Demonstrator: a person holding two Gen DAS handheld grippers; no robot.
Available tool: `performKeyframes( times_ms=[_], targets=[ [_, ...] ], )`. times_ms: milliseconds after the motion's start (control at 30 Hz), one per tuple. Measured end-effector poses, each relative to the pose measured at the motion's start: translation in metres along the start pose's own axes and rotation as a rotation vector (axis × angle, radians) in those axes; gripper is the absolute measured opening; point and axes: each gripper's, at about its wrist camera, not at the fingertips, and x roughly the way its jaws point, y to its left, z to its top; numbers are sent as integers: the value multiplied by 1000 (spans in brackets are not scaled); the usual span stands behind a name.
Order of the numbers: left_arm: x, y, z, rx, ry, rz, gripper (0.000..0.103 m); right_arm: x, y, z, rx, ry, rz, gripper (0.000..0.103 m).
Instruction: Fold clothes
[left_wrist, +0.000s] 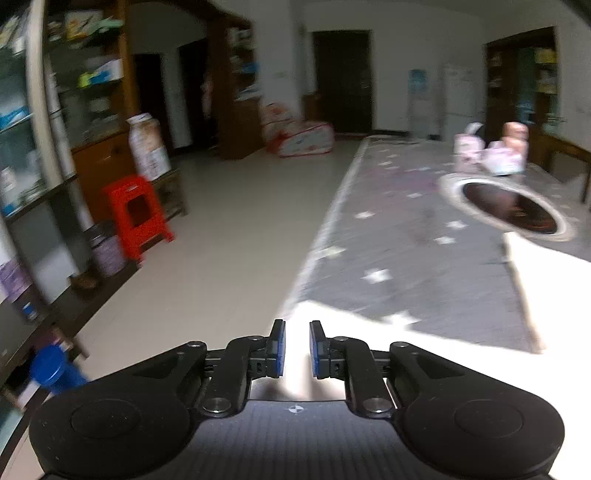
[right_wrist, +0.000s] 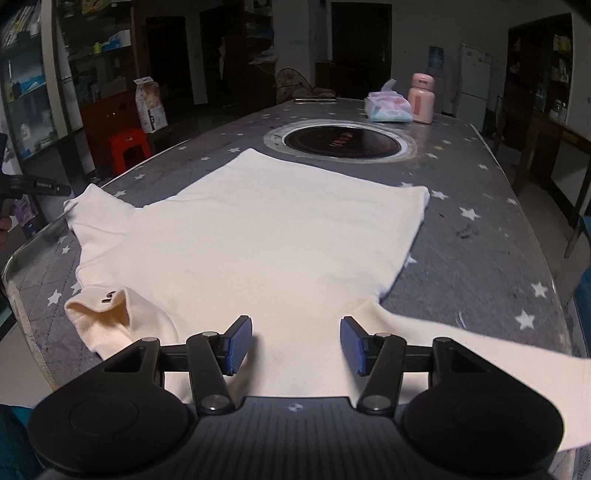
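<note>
A white T-shirt (right_wrist: 266, 236) lies spread flat on the grey star-patterned table (right_wrist: 480, 229), collar (right_wrist: 99, 306) at the near left, one sleeve at the far left, the other trailing near right. My right gripper (right_wrist: 296, 341) is open and empty, just above the shirt's near edge. In the left wrist view the shirt (left_wrist: 461, 350) shows as a bright white patch. My left gripper (left_wrist: 297, 349) is open with a narrow gap and empty, over the shirt's edge at the table's left side. The left wrist view is blurred.
A round inset cooktop (right_wrist: 341, 142) sits mid-table beyond the shirt. A tissue pack (right_wrist: 388, 107) and a pink bottle (right_wrist: 423, 98) stand at the far end. A red stool (left_wrist: 138, 214) and shelves (left_wrist: 55, 129) line the floor to the left.
</note>
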Motion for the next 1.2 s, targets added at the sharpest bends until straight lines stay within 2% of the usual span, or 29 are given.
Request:
performKeyframes(
  times_ms=[133, 267, 400, 500, 633, 733, 933, 1100, 1200],
  targets=[
    [-10, -34, 6, 47, -26, -146, 15, -2, -2, 1, -2, -3, -11, 54],
    [-10, -79, 4, 117, 2, -341, 15, 3, -5, 5, -10, -4, -20, 54],
    [-4, -116, -2, 184, 37, -437, 15, 10, -6, 5, -14, 17, -34, 54],
    [1, -132, -9, 221, 74, -482, 15, 5, -1, 6, -33, 2, -39, 54],
    [-6, -140, -21, 269, 93, -518, 17, -4, 13, 10, -76, -22, -1, 54],
    [-20, -143, -32, 317, 76, -555, 26, -7, 27, 12, -117, -29, 46, 54],
    [-50, -161, -57, 451, 25, -657, 27, -1, 54, 13, -187, -20, 122, 54],
    [-65, -166, -76, 539, -34, -659, 27, 5, 69, 3, -233, 30, 154, 54],
    [-71, -163, -76, 555, -62, -667, 27, 1, 69, 5, -227, 5, 149, 54]
  ],
)
